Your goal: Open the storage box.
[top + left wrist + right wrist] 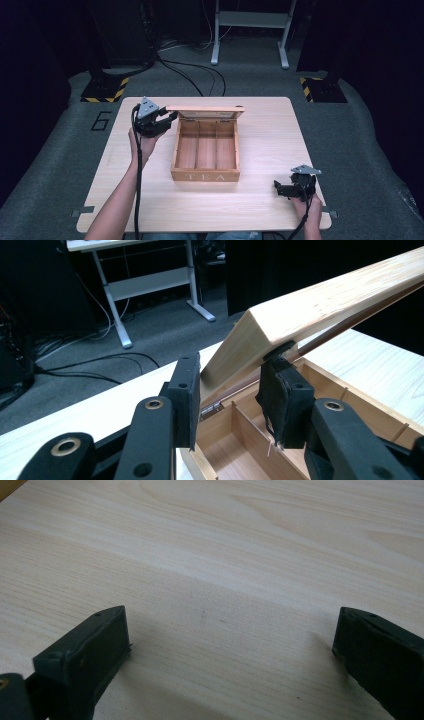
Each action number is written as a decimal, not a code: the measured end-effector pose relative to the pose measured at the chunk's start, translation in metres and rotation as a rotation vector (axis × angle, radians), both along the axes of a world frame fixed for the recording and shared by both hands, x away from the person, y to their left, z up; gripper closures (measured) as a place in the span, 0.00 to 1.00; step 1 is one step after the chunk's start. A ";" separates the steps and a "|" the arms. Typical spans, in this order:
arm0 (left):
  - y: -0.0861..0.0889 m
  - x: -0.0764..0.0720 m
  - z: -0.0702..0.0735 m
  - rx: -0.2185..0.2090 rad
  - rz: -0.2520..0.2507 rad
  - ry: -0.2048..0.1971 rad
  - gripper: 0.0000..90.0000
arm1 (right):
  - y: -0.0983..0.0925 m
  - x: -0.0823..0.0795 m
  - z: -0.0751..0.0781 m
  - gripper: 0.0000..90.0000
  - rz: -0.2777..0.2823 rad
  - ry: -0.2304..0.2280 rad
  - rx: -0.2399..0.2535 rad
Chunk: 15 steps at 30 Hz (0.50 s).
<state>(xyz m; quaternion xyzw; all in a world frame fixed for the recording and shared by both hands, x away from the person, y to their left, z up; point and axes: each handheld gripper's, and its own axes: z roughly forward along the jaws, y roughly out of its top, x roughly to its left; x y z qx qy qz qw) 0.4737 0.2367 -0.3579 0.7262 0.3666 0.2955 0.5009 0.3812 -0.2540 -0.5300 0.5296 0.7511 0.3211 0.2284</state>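
A wooden tea box marked TEA stands mid-table, its three compartments bare. Its lid is raised along the far side. My left gripper is at the lid's left end. In the left gripper view the lid's corner sits between the two pads of my left gripper, tilted above the box's rim, and both pads touch it. My right gripper rests low near the table's front right corner, away from the box. In its own view my right gripper is open over bare table.
The light wooden table sits on grey carpet. Black cables run across the floor behind it. A white desk frame stands farther back. Two yellow-and-black striped bases flank the far corners.
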 end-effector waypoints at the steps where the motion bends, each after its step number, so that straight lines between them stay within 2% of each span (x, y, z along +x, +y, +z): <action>1: 0.000 0.001 0.001 0.000 0.002 -0.002 0.67 | 0.000 0.000 0.001 0.01 0.005 0.009 0.000; 8: 0.000 0.002 0.002 0.002 -0.001 0.007 0.68 | -0.001 0.000 0.000 0.01 0.008 0.008 -0.002; 15: 0.000 0.001 0.001 0.006 0.001 -0.001 0.68 | 0.000 0.000 0.000 0.01 0.005 0.004 0.002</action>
